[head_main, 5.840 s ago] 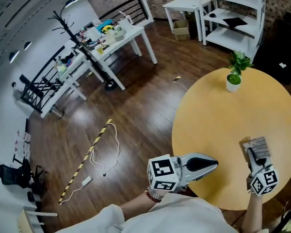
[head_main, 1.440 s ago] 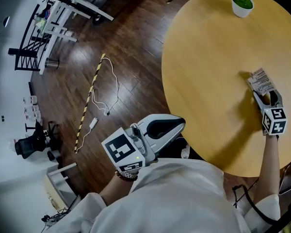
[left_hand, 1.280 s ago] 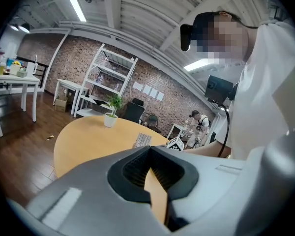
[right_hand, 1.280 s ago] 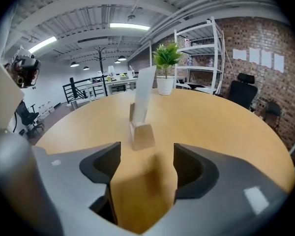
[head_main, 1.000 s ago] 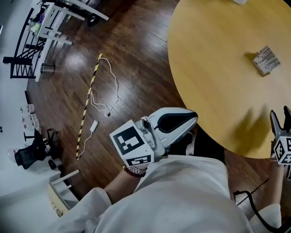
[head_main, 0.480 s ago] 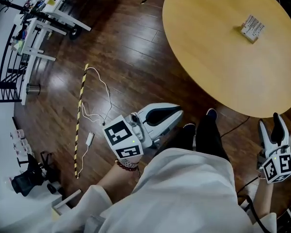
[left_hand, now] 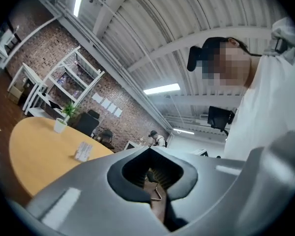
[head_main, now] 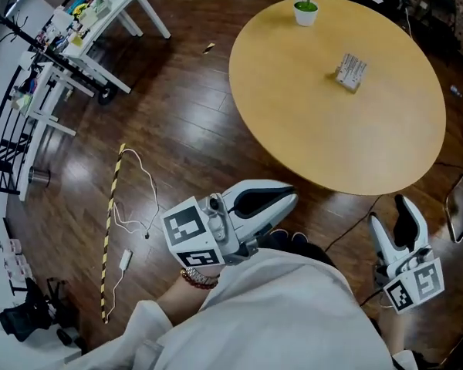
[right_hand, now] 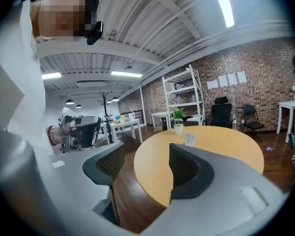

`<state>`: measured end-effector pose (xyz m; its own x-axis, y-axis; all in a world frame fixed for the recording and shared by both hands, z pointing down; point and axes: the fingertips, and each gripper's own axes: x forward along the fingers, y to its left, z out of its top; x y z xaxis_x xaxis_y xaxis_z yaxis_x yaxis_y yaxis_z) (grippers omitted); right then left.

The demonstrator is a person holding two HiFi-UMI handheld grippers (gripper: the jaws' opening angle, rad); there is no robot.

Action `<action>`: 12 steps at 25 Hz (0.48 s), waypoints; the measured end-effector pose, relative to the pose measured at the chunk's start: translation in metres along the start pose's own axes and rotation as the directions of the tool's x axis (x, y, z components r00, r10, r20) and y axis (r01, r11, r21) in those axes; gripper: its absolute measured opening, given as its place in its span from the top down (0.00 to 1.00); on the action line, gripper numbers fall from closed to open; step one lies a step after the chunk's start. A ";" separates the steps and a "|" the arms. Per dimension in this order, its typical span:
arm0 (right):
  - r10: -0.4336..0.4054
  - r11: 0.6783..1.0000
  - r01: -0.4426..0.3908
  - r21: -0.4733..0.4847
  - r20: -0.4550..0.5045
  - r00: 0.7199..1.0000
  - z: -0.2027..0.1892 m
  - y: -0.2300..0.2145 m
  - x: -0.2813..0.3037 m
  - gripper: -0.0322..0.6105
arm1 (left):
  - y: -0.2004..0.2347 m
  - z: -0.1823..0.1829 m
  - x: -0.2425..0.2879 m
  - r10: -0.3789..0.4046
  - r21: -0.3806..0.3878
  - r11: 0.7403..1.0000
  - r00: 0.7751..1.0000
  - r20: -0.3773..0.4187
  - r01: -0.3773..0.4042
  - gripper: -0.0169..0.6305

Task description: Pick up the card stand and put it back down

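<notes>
One card stand (head_main: 350, 72), one plant (head_main: 305, 5)

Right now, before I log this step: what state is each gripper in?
Left gripper: shut, nothing in it.
Right gripper: open, nothing between its jaws.

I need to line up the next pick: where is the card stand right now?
In the head view the card stand stands alone near the middle of the round table, a little right of the potted plant at its far edge.
</notes>
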<state>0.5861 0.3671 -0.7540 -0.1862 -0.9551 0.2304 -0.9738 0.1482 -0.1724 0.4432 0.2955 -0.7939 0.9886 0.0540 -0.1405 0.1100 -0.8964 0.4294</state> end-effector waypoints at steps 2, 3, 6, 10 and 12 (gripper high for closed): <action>0.001 1.000 0.000 -0.015 0.057 0.998 0.015 0.010 -0.015 0.52 | -0.024 0.012 0.015 -0.038 0.031 0.999 0.999 -0.011 0.039 0.97; 0.007 1.000 -0.005 -0.023 0.080 0.997 0.023 0.016 -0.023 0.52 | -0.034 0.017 0.023 -0.050 0.056 0.997 0.998 -0.024 0.052 0.97; 0.056 0.996 -0.047 -0.076 0.120 0.991 0.040 0.036 -0.038 0.52 | -0.065 0.024 0.047 -0.087 0.091 0.992 0.994 -0.059 0.093 0.97; 0.168 0.981 -0.147 -0.130 0.165 0.972 0.053 0.063 -0.045 0.52 | -0.097 0.018 0.068 -0.180 0.063 0.980 0.978 -0.104 0.187 0.97; 0.216 0.971 -0.196 -0.137 0.157 0.964 0.051 0.079 -0.050 0.53 | -0.099 0.013 0.066 -0.162 0.087 0.981 0.979 -0.123 0.173 0.97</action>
<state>0.5252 0.4135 -0.8276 -0.3697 -0.9285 0.0342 -0.9270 0.3661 -0.0814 0.4960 0.3824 -0.8573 0.9628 0.2521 -0.0978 0.2702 -0.9082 0.3196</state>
